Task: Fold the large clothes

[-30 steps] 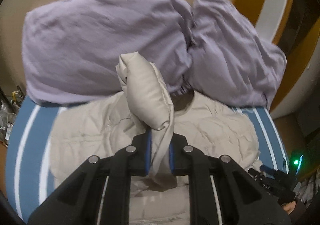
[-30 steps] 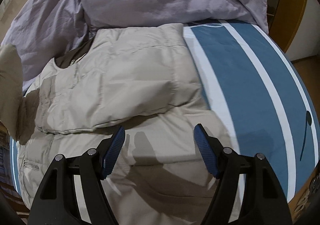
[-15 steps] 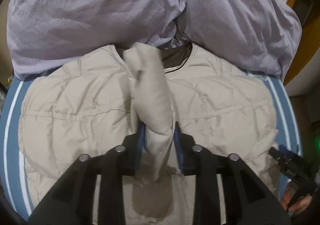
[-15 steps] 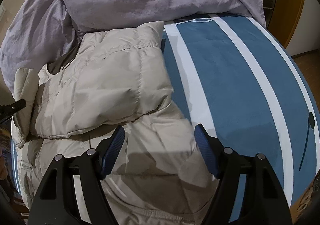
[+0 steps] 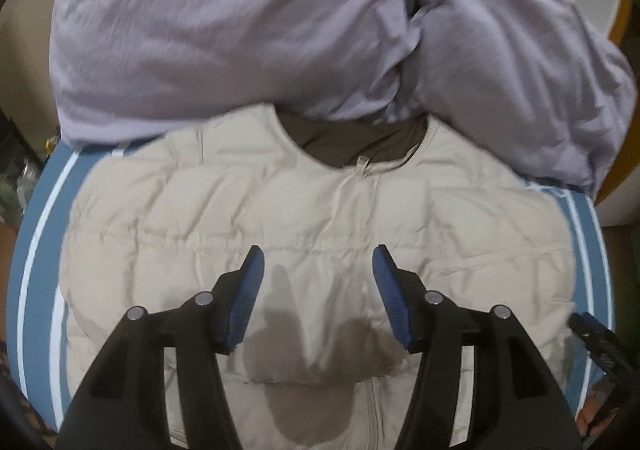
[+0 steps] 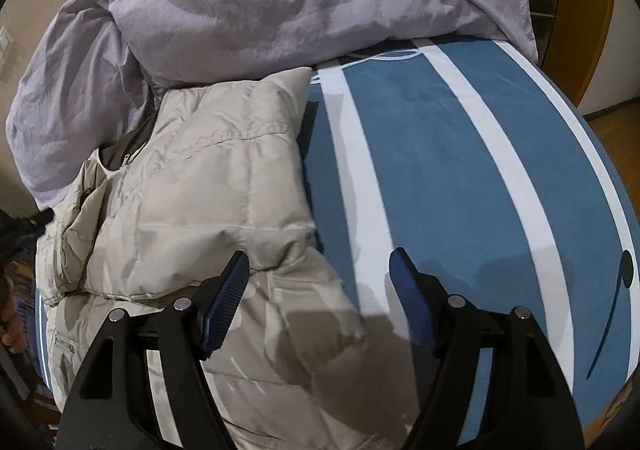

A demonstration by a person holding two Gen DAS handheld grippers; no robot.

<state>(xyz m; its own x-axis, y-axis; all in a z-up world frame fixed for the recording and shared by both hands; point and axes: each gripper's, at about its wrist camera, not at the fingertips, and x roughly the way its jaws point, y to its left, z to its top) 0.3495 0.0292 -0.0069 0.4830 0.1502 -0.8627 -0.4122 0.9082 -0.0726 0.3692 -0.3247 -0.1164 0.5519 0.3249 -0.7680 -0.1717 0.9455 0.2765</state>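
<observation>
Now left claw (image 5: 318, 264) opening, empty, above jacket (image 5: 192, 218)

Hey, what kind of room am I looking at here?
Most likely a bedroom. A beige puffer jacket lies spread on a bed covered by a blue sheet with white stripes, and a crumpled lilac duvet is bunched up behind it. A bit of wooden floor shows beyond the bed's edge.

Each hand-held gripper (image 5: 318, 262) (image 6: 318, 270) has black angular arms, silver screws and ribbed blue fingertip pads (image 5: 252, 290).
</observation>
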